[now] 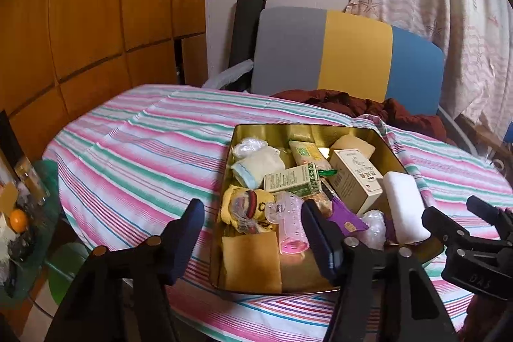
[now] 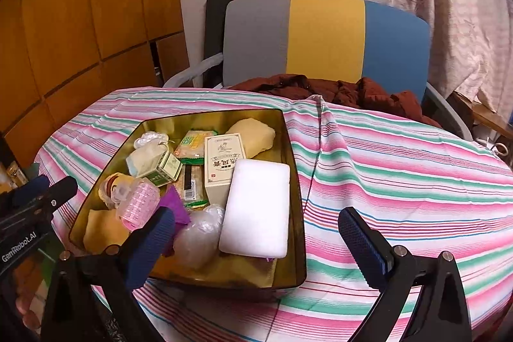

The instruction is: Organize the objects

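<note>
My left gripper (image 1: 253,233) and right gripper (image 2: 256,242) both agape, empty, poised over tin (image 2: 296,181) (everything already inside).

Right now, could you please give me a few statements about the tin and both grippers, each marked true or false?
1. The white block lies inside the tin. True.
2. The left gripper holds the pink roller. False: it is open and empty, and the roller lies in the tin.
3. The right gripper is open. True.
4. The tin is empty. False: it holds boxes, packets and cloths.
5. The tin stands on a striped cloth. True.
6. The chair behind the table is all red. False: its back is grey, yellow and blue.
</note>
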`<state>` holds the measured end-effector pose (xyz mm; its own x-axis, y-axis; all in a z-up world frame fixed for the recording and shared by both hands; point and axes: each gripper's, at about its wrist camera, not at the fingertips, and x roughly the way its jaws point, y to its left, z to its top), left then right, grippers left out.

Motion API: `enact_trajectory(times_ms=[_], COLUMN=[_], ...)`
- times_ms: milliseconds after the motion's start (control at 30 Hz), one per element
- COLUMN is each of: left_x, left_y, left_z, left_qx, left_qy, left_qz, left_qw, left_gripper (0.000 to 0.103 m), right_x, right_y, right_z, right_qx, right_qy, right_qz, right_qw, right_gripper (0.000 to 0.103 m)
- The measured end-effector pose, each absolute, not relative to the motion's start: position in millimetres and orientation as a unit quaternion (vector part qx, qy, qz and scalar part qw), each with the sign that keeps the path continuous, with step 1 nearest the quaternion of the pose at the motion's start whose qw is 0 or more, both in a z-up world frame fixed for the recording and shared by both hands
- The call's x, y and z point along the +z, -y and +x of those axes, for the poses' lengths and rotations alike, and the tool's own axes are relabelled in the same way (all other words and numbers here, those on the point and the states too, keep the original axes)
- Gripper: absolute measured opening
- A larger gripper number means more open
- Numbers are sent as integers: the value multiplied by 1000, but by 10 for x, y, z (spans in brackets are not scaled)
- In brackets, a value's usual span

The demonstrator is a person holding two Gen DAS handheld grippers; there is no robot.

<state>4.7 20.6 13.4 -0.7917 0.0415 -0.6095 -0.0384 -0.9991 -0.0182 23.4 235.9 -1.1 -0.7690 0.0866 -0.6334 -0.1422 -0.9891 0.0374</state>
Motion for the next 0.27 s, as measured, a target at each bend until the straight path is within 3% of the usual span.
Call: enact_trajectory(times_ms=[267], left_x=[149], left_y=[-236], left_z=[49], left_qx=[946], left_qy=[1], left_qz=[-321], left_qw=[38], left_gripper=[54], right_x=[-46], right_y=[-2284], right_z=[204], right_qx=[939], right_qy=[-35], right_qz=[-338], right_qw=[52], right_gripper=[103])
